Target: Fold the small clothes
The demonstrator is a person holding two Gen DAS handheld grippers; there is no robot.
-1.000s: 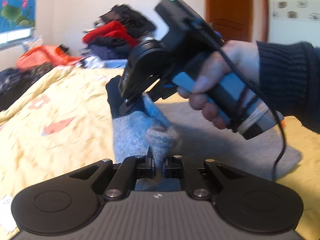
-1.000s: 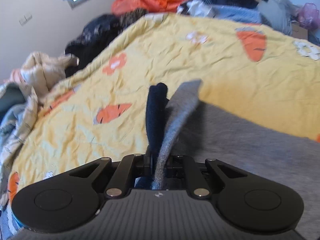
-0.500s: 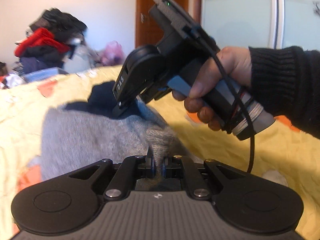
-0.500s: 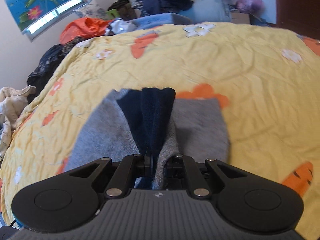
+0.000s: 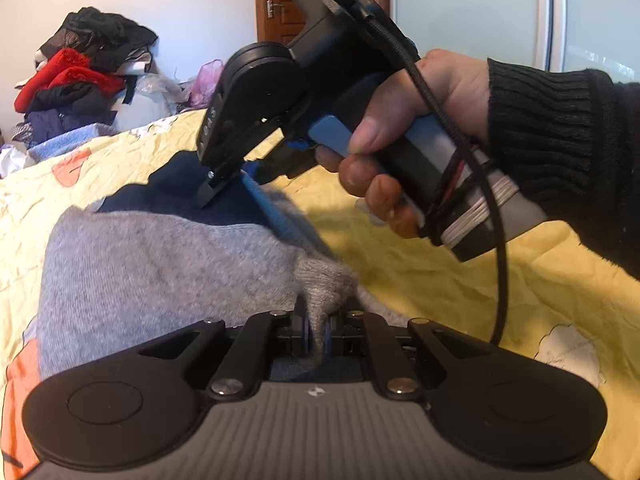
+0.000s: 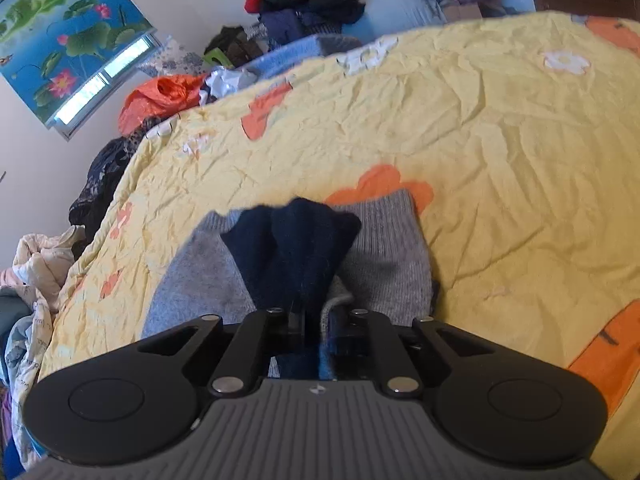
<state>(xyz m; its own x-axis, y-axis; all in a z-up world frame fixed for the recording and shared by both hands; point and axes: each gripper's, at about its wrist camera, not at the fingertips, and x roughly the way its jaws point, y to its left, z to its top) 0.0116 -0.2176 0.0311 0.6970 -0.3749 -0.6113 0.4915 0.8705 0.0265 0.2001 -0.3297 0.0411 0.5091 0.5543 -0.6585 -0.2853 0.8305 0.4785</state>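
A small grey knit garment [image 5: 152, 264] with a dark navy part [image 5: 180, 196] lies on the yellow bedspread [image 5: 460, 280]. My left gripper [image 5: 316, 336] is shut on a bunched grey edge of it. My right gripper [image 6: 316, 332] is shut on the navy and grey edge [image 6: 292, 252], with the grey body [image 6: 384, 248] spread beyond it. In the left wrist view the right gripper [image 5: 216, 192] is held by a hand in a black sleeve, its tips down on the navy part.
The bedspread [image 6: 500, 140] has orange carrot and flower prints. Piles of clothes [image 5: 76, 80] stand behind the bed by the wall, with more heaps [image 6: 160, 96] along its left side. A wooden door [image 5: 276, 0] is behind.
Both grippers swung round with the garment and lowered it. It hung folded between them a second ago and now lies spread flatter on the bedspread, still gripped at both edges.
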